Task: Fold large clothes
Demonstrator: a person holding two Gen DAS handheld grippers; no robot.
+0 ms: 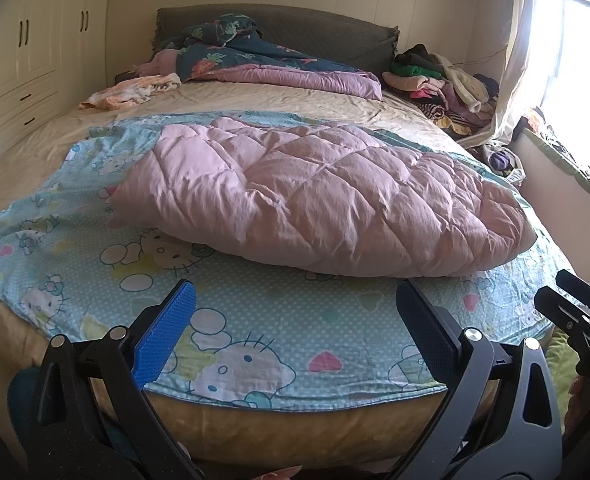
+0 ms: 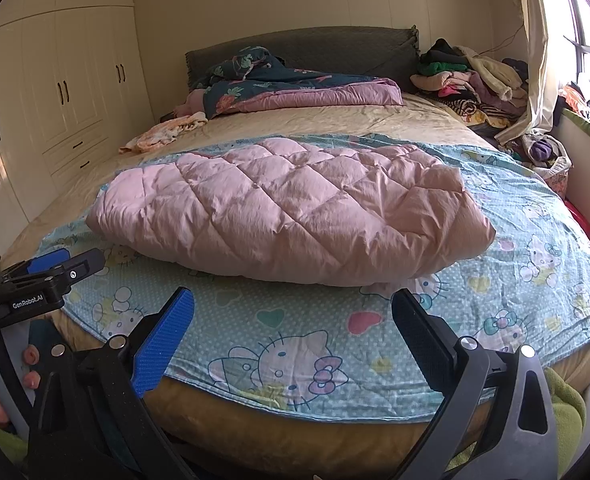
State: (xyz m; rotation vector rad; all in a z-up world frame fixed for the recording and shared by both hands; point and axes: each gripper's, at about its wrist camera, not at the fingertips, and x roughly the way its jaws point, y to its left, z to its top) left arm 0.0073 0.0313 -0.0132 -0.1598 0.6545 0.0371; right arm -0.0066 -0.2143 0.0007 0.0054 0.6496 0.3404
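Pink quilt point(image 1: 327, 196) folded on cartoon sheet point(image 1: 255, 320), mid-bed; left tongs point(image 1: 295, 312) and right tongs point(image 2: 293, 316) released, hovering at near edge.

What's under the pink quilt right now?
The pink quilt lies on the blue cartoon-cat sheet, which spreads out around it over the bed. Anything tucked beneath the quilt itself is covered.

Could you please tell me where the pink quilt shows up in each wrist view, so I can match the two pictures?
Left wrist view: the pink quilt lies centre to right, on the cartoon-cat sheet, beyond the open left gripper.
Right wrist view: the pink quilt sits centre frame, above the open right gripper.
Shared landmark: the dark headboard behind it.
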